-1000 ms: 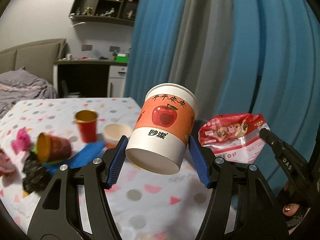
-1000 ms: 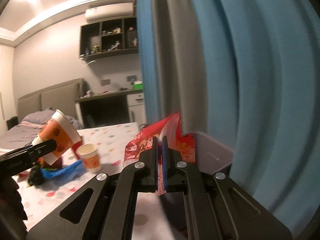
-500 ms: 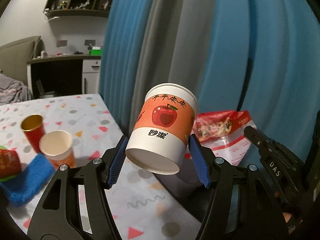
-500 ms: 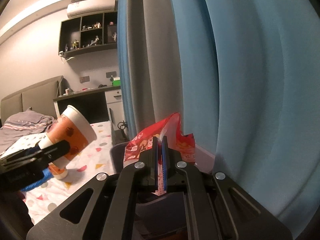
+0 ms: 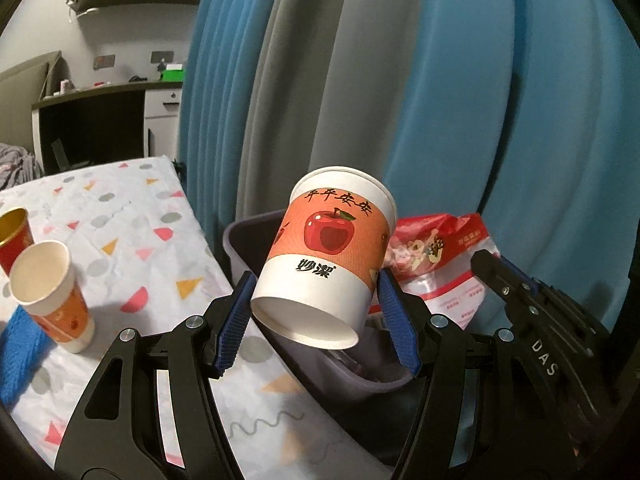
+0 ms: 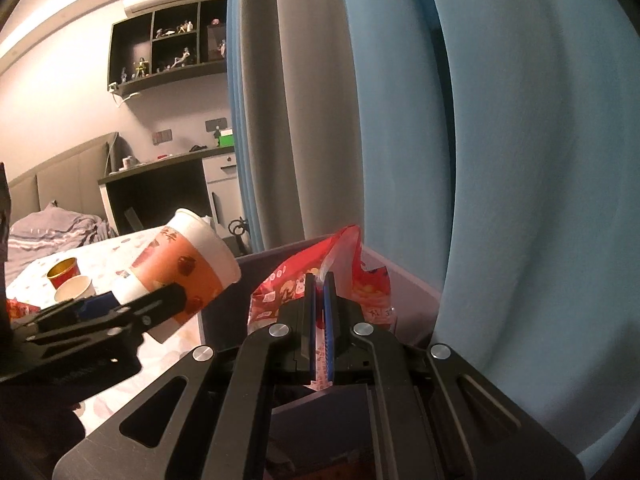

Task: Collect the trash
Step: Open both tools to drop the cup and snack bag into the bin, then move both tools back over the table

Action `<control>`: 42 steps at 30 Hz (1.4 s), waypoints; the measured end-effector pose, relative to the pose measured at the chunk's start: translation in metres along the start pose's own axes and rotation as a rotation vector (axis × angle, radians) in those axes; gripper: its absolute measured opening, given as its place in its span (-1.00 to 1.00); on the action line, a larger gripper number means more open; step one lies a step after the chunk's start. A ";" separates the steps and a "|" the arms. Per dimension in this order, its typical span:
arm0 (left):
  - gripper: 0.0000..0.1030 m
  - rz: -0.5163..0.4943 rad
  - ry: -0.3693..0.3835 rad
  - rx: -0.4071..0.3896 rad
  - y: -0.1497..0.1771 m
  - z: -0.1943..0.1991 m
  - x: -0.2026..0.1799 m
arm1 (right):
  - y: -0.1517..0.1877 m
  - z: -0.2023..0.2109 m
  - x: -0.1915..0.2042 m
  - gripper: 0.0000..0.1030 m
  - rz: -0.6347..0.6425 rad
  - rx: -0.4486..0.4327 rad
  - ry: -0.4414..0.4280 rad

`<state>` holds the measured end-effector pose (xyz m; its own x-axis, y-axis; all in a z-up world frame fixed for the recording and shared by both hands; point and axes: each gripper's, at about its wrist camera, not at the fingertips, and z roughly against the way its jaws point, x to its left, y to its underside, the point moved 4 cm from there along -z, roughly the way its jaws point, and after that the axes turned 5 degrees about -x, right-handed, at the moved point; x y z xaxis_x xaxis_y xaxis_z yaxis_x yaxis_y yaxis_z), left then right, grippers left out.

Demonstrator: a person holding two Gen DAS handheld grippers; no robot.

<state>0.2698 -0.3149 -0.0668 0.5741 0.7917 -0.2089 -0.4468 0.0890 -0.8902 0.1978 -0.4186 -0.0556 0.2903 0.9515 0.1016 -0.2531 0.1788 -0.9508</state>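
My left gripper [image 5: 316, 320] is shut on an orange-and-white paper cup with an apple print [image 5: 332, 256], tilted, held above the near edge of a grey trash bin [image 5: 248, 232]. My right gripper [image 6: 319, 320] is shut on a red snack bag [image 6: 280, 284] and holds it over the same bin [image 6: 404, 280]. The cup also shows in the right wrist view [image 6: 180, 264], left of the bag. The bag shows in the left wrist view [image 5: 440, 256], right of the cup.
The table with a spotted cloth [image 5: 132, 240] lies left of the bin. On it stand an orange paper cup [image 5: 48, 292], a red-and-gold cup [image 5: 14, 236] and a blue cloth [image 5: 16, 352]. Blue and grey curtains [image 5: 400, 80] hang close behind the bin.
Both grippers have swung right, away from the table and over the grey bin, with the cup and the bag still held. The bin has come into full view.
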 end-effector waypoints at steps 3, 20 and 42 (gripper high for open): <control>0.19 0.012 0.012 0.018 0.001 -0.009 -0.001 | 0.002 -0.004 -0.001 -0.92 -0.003 0.015 -0.006; 0.23 0.027 0.057 0.100 0.021 -0.039 -0.010 | 0.011 -0.002 -0.023 -0.32 -0.047 0.046 0.018; 0.64 0.104 -0.356 0.021 0.048 0.112 0.083 | 0.011 0.076 0.030 0.50 -0.001 -0.043 -0.072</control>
<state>0.2194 -0.1772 -0.0817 0.2517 0.9575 -0.1408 -0.5061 0.0062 -0.8624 0.1330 -0.3689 -0.0411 0.2234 0.9670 0.1223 -0.2128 0.1708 -0.9620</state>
